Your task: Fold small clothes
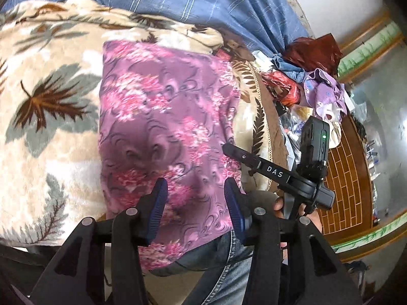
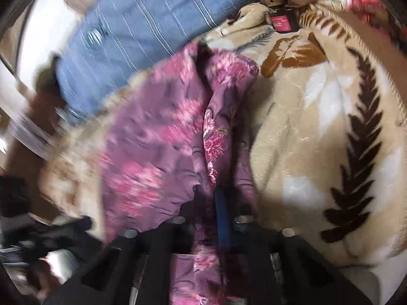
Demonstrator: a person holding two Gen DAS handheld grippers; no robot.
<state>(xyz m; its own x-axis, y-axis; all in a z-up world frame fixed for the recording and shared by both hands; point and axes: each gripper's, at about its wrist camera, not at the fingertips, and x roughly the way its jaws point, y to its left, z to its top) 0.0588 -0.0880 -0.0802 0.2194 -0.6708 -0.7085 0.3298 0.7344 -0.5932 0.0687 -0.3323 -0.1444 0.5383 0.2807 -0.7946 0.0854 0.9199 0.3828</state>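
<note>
Your left gripper (image 1: pixel 195 203) hangs over the purple garment with pink flowers (image 1: pixel 165 117), its blue-padded fingers (image 1: pixel 159 208) spread apart with nothing between them. That thin floral cloth lies mostly flat on the cream plush blanket with brown and grey leaf print (image 1: pixel 51 96), and its near edge hangs over the side toward your jeans (image 1: pixel 226 261). Your right gripper (image 2: pixel 222 218) has its fingers pressed together on a bunched fold of the same garment (image 2: pixel 157 137), which drapes back over them; the view there is blurred. In the left view the right gripper (image 1: pixel 226 150) reaches in at the cloth's right edge. A blue striped cloth (image 1: pixel 193 2) lies beyond the blanket, and a heap of mixed clothes (image 1: pixel 320 84) sits to the right.
</note>
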